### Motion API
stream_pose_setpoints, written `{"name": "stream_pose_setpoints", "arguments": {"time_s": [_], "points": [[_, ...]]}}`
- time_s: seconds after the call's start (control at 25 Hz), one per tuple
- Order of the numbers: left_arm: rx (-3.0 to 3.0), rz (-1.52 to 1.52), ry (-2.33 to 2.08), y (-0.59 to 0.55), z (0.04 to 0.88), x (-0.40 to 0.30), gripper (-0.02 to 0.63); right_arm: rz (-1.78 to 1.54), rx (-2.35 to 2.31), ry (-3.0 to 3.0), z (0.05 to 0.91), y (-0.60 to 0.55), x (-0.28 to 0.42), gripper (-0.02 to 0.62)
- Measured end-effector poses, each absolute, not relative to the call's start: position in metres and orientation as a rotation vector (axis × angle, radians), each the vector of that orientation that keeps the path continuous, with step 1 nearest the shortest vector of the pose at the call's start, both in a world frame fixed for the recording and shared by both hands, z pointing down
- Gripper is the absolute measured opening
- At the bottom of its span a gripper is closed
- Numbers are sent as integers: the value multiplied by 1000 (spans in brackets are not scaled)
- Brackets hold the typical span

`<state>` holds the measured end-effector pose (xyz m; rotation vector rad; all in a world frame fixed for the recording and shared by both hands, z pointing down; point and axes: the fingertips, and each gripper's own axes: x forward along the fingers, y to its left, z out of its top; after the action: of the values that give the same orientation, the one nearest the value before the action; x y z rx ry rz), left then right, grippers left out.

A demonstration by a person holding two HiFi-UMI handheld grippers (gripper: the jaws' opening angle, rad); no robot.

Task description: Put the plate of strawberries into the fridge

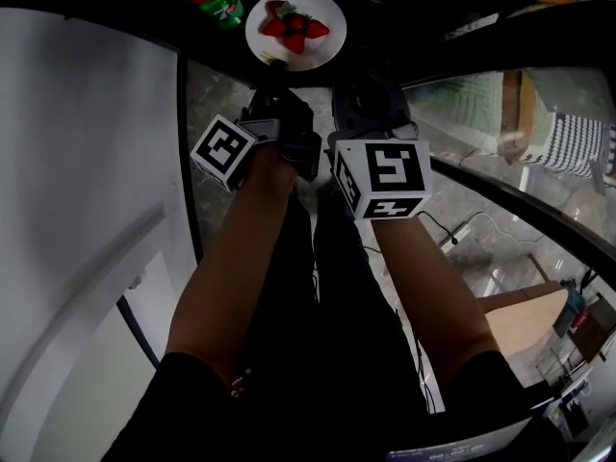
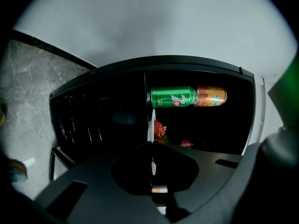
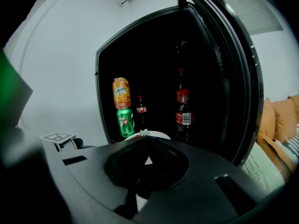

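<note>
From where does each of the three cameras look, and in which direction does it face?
Head view: on the person's head, facing steeply down at the round white plate of strawberries; both bare forearms show.
Left gripper view: on the left gripper, rolled sideways, facing into the open black fridge; its fingers pinch the plate.
Right gripper view: on the right gripper, upright, facing into the fridge; its dark fingers show.
Shared: both gripper views show the green drink can.
</note>
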<state>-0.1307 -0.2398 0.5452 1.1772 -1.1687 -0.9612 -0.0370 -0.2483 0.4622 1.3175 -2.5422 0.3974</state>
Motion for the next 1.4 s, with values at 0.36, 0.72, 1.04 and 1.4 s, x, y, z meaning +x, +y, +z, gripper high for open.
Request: {"name": "stream_pose_setpoints", "arguments": {"time_s": [0.36, 0.72, 1.04, 1.4], "points": [[1165, -982, -1174, -261, 547, -130, 11, 431, 1325, -2524, 473, -258, -35, 5], [1140, -1064, -1126, -275, 545, -130, 11, 453, 1322, -2521, 478, -268, -38, 5], [1217, -1005, -1149, -266, 541, -131, 15, 467, 1330, -2511, 482, -269, -35, 5], [1792, -281, -1535, -254, 525, -124, 14, 470, 1334, -2501, 488, -268, -35, 5]]}}
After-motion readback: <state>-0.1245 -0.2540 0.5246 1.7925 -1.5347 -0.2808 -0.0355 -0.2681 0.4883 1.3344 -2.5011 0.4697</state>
